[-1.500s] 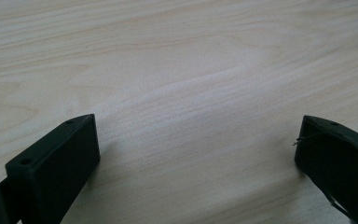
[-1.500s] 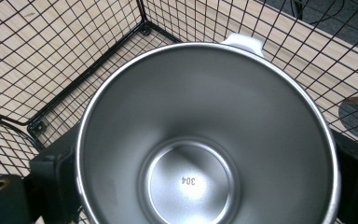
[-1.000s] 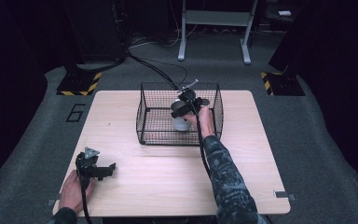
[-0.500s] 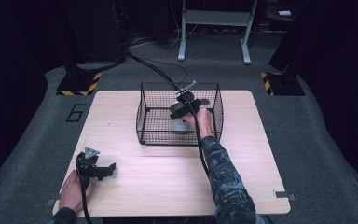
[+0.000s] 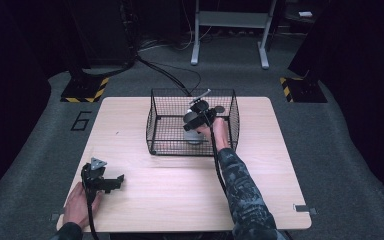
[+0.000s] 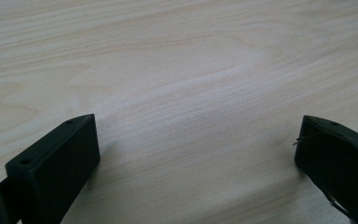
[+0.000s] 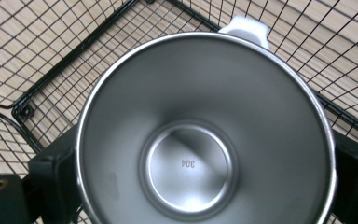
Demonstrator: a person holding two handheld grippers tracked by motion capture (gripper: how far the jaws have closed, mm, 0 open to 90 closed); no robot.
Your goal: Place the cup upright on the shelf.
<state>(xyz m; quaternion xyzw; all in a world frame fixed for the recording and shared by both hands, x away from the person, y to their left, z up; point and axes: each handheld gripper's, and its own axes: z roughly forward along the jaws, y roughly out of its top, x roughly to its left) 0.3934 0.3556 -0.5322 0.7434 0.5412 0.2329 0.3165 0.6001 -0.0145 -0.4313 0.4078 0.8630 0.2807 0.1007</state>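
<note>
- High view: right gripper (image 5: 196,121) sits inside the wire basket (image 5: 156,131) at the table's far middle, grasping a steel cup (image 5: 195,134); left gripper (image 5: 111,181) rests near-left.
- Left gripper view: jaws released, wide apart over bare table (image 6: 191,70).
- Right gripper view: jaws clamp the cup (image 7: 200,140), which is empty inside.

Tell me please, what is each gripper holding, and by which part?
The right gripper holds a steel cup by its outer wall, a jaw on each side, over the wire basket. The left gripper holds nothing.
</note>
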